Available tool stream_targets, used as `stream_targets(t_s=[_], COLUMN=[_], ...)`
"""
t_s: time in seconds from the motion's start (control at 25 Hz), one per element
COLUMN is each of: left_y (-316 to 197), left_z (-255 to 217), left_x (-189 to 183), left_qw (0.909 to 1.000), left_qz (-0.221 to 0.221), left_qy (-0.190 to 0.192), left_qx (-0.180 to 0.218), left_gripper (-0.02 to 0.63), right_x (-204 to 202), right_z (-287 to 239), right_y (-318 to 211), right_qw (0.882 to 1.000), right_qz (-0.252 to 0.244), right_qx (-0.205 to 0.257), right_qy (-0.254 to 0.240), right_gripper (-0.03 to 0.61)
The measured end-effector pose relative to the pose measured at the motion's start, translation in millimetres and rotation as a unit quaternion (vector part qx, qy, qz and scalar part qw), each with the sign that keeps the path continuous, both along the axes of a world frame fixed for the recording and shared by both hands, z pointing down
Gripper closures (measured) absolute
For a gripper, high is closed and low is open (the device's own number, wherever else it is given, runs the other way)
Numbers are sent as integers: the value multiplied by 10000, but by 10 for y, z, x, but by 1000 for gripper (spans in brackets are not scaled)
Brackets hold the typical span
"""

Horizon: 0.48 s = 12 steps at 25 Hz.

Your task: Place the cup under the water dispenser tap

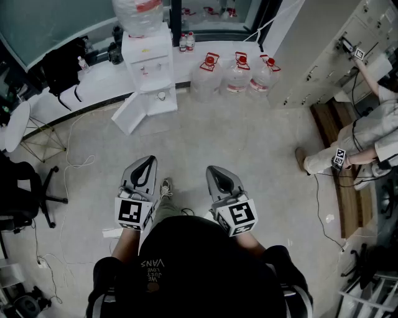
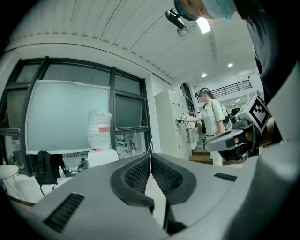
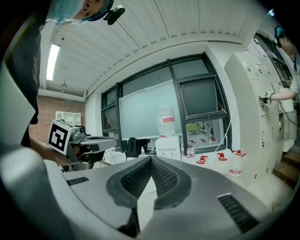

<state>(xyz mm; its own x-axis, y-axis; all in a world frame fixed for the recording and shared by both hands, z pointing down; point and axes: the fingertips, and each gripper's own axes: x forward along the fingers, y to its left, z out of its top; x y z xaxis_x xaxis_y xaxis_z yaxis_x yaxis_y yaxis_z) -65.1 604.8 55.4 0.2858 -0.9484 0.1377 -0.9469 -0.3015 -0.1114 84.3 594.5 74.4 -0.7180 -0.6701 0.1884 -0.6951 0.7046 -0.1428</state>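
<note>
White dispenser across the floor; left hand-held gripper and right hand-held gripper both closed and empty.

Both grippers are held side by side just in front of the wearer's chest, pointing towards the dispenser and well apart from it. In each gripper view the ribbed black pads meet at the tips with nothing between them. A clear bottle tops the dispenser, and its lower door hangs open. A small white cup sits on the dispenser's front ledge, below the taps; whether it is right under one cannot be told. Three red-capped jugs stand on the floor just right of the dispenser. Another person stands at white cabinets on the right. A black chair is on the left.
</note>
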Motion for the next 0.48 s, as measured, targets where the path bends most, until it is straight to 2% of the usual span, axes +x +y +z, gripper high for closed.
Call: stream_targets(t_s=[0.24,0.48], left_y=[-122,-544], left_z=[66,122], left_x=[-51,-395], left_qw=[10000,9996], left_qz=[32,251], left_qy=[-14,42], left_qx=[-66,102], left_gripper=[593,594], right_x=[-17,-270], right_z=[33,52], right_y=[-111,-388], right_qw=[9998,9995], right_qz=[50,282], right_qx=[-54,25], right_qy=[-182,-113], right_gripper=[534,532])
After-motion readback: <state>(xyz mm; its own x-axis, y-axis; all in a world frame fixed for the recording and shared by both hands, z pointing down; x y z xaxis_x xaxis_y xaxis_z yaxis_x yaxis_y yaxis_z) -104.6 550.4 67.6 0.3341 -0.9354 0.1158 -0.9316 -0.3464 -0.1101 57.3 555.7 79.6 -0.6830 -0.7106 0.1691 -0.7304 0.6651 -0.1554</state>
